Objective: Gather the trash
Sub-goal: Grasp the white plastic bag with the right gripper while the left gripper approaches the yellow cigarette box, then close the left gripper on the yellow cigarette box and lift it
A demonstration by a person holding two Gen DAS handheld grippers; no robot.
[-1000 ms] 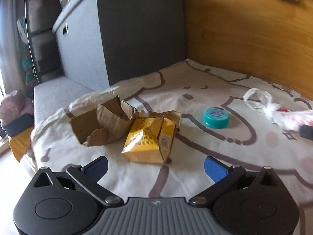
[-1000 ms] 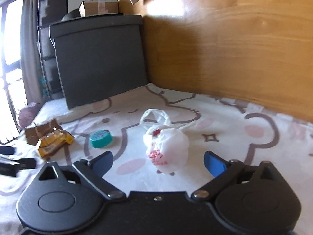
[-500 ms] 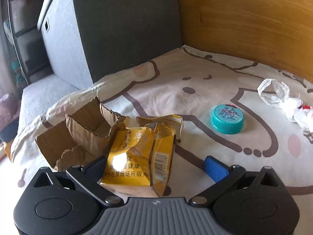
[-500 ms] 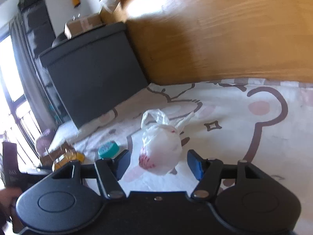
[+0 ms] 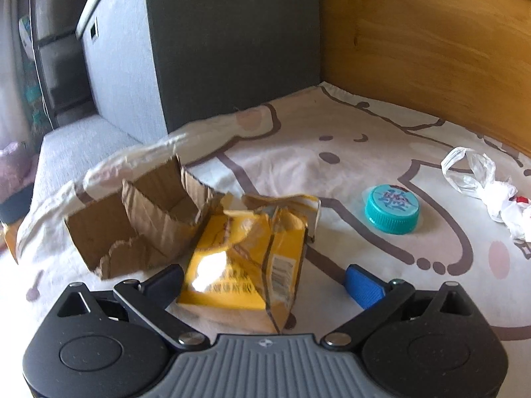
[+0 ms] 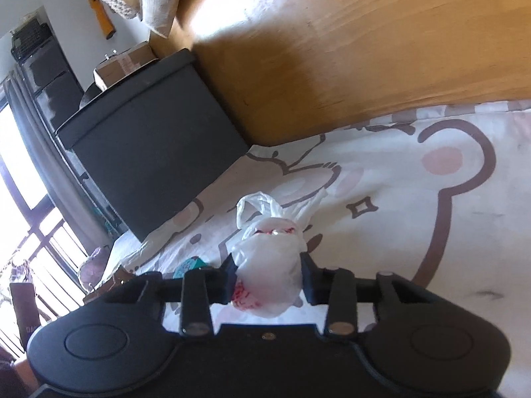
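1. Since a second ago, both grippers have come closer to their trash; the right gripper has rolled, so the sheet and the wooden wall now look tilted
2. Its jaws have just been closing, and the knotted white bag sits between them with both pads pressed into its sides, loops pointing away from the gripper
3. Left gripper stands wide, gripping nothing; the crushed yellow carton lies between its fingers on the sheet, nearer the left finger, long side running away from the camera
4. Torn cardboard touches the carton's left side; the teal cap lies well to the right, apart
5. My reading: the left jaws need only close, keeping clear of the cardboard
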